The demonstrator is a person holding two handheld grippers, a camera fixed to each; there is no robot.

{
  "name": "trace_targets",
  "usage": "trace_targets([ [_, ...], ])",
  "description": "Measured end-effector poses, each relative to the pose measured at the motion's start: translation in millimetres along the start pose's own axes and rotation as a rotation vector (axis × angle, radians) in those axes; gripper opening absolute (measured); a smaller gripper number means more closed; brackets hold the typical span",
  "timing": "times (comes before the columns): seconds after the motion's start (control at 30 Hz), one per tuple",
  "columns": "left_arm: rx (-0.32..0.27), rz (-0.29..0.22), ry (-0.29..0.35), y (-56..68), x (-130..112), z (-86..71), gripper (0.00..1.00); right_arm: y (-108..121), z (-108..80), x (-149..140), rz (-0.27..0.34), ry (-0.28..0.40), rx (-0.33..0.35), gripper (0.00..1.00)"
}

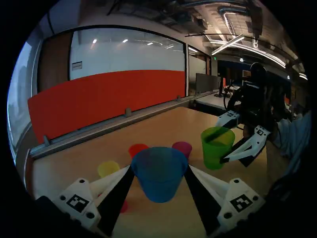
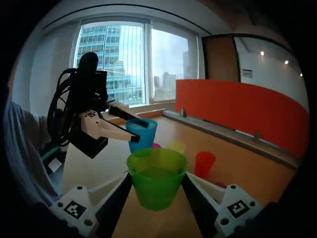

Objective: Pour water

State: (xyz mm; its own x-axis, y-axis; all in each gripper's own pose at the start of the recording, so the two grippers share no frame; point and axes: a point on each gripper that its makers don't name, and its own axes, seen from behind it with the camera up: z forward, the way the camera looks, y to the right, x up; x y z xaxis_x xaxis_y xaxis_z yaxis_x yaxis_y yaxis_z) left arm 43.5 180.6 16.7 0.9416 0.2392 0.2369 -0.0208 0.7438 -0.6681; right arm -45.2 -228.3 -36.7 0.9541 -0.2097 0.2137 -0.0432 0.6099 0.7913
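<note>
Start at the left of the left gripper view: a yellow cup [image 1: 108, 168] and a red cup [image 1: 137, 150] stand on the desk [image 1: 158, 123] beyond your left gripper [image 1: 158, 168]. Its fingers [image 1: 115, 190] are closed on the blue cup [image 1: 159, 180], one on each side of the wall below the rim. The cup is upright, mouth facing up. A pink cup [image 1: 182, 147] stands just behind it. Farther right and beyond, your right gripper [image 1: 218, 150] clamps the green cup [image 1: 214, 142], also upright.

In the right gripper view the pairing reads the other way. The left gripper [image 2: 142, 131] carries the blue cup [image 2: 144, 139] to the left of and beyond the green cup [image 2: 157, 186], which the right gripper [image 2: 157, 176] grips from both sides. A darker band low inside the green cup looks like water, so I judge it the pourer and the blue cup the receiver.

The pour turns on this: from your right hand, the blue mouth lies off to the left, across the fingers' line rather than straight ahead, and the two rims are apart. You would want to close that gap first. Then tip the green rim leftward so it comes over the blue mouth, not beside it. I cannot tell which rim is higher.
</note>
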Motion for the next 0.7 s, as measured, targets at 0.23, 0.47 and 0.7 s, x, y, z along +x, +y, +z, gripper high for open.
trace_targets([
  [0.23, -0.023, 0.005, -0.062, 9.9, -24.2, 8.2, 0.88, 8.2, -1.3, -29.0, 0.005, -0.074, -0.007, 0.87],
  [0.47, -0.041, 0.01, -0.117, 16.1, -46.1, 16.4, 0.88, 11.7, -0.3, -54.2, 0.0, -0.153, -0.003, 0.86],
  [0.7, -0.052, 0.017, -0.176, 19.3, -69.4, 20.7, 0.88, 8.0, 3.4, -77.1, -0.007, -0.219, 0.013, 0.86],
])
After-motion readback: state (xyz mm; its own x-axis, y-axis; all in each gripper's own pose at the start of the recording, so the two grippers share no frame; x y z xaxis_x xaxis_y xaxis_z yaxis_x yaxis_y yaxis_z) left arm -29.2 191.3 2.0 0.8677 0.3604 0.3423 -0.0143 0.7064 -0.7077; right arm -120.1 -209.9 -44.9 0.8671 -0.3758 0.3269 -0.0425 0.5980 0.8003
